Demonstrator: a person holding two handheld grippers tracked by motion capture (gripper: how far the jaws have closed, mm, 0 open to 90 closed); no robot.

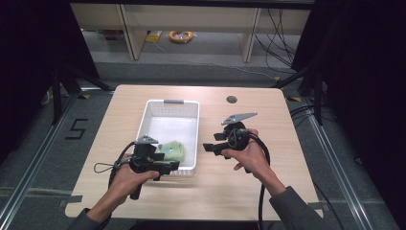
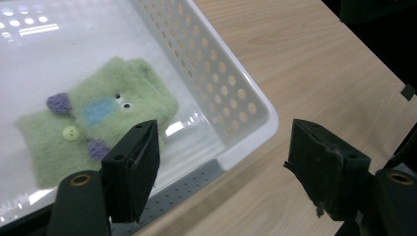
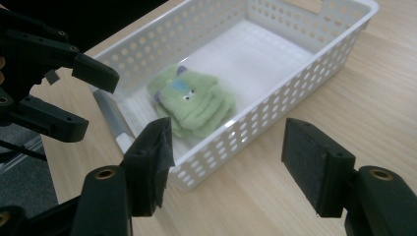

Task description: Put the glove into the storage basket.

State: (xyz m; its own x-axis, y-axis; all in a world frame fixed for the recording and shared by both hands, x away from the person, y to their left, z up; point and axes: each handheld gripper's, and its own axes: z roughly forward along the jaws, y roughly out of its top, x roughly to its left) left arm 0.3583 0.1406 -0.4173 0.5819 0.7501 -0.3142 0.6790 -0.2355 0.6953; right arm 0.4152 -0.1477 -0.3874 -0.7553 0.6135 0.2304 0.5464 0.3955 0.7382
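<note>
- A green pouch (image 2: 93, 128) with a blue patch, purple tufts, a pale button and two small eyes lies flat on the floor of a white basket (image 1: 191, 125), at the end nearest the person.
- In the left gripper view the pouch sits just beyond and above the left-hand jaw; nothing touches it.
- In the right gripper view the pouch (image 3: 194, 101) lies ahead of the jaws and a little to their left, behind the basket's perforated wall (image 3: 275, 113).
- The left hand-held gripper (image 1: 163, 165) is spread, with nothing between its jaws. They straddle the basket's near corner (image 2: 255, 132): one jaw over the basket floor, the other over bare wood.
- The right hand-held gripper (image 1: 210, 147) is also spread and empty. It hangs beside the basket's long side, clear of the wall, its jaws pointing toward the basket.
- From the right hand-held gripper's own camera, the left hand-held gripper (image 3: 81, 98) appears at the far left, over the basket's near end, jaws apart.
- A grey strip (image 2: 187, 189) runs along the basket's short rim, just ahead of the left hand-held gripper's jaw.
- The basket stands on a pale wooden tabletop (image 1: 268, 177), which has a round dark hole (image 1: 231, 99) beyond the right hand-held gripper.
- A cable (image 1: 261, 191) trails from the right hand-held gripper back along the person's forearm.
</note>
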